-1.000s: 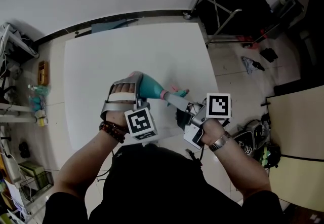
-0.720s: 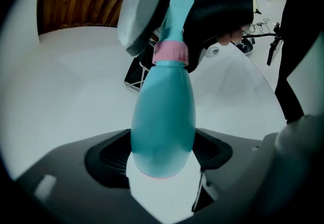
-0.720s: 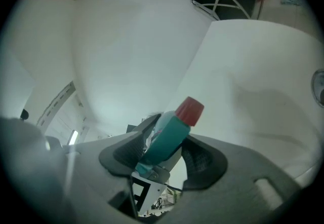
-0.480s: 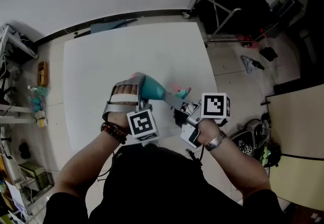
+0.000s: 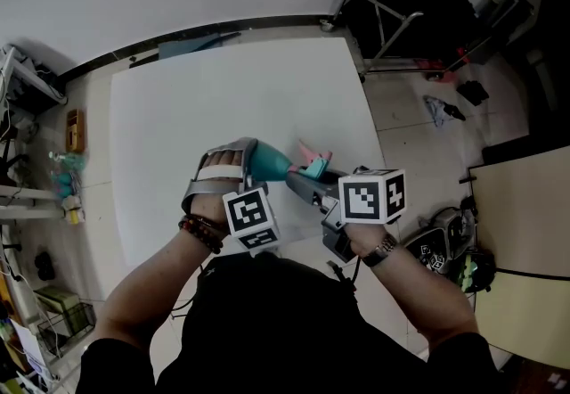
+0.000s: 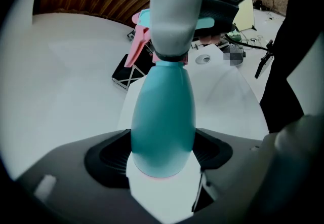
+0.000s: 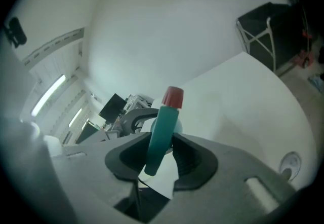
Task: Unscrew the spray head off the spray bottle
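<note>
My left gripper (image 6: 162,162) clamps the teal bottle (image 6: 163,111), held over the white table (image 5: 223,89) near its 6 o'clock edge. My right gripper (image 7: 161,159) is closing narrow onto the spray head (image 7: 163,126), at the bottle's 3 o'clock.

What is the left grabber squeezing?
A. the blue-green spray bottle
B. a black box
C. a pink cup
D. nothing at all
A: in the left gripper view, the fat end of the blue-green spray bottle sits clamped between the jaws of the left gripper.
</note>
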Demonstrator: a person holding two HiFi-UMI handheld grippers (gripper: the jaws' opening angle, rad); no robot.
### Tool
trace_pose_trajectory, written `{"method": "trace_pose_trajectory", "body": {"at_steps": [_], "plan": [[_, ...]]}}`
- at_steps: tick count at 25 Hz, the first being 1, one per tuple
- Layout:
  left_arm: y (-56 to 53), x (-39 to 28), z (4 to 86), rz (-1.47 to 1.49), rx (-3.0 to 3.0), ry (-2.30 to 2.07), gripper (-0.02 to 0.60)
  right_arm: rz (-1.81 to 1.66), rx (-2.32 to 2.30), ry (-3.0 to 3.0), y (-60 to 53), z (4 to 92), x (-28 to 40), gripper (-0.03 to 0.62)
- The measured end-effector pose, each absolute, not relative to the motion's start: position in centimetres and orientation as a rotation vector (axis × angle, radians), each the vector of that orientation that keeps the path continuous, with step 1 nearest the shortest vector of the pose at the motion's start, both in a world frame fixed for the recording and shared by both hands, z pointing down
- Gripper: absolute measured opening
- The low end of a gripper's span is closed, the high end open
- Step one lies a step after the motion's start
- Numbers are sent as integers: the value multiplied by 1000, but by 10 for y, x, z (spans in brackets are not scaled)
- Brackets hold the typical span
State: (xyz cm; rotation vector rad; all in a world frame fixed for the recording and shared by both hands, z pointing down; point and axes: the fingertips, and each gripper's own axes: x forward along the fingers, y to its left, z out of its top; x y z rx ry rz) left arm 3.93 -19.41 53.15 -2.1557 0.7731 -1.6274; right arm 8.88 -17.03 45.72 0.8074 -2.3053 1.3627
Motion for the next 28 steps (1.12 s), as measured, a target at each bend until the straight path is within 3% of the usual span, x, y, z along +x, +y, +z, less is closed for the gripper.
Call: {"method": "trace_pose_trajectory", "body": {"at_steps": [18, 28], "plan": [[-142, 62, 554, -1637, -2523, 353, 400, -145, 189, -2200, -123, 461, 83, 118], [-117, 67, 561, -1638, -2564, 158, 400, -756, -111, -1934, -95, 475, 88, 117]]}}
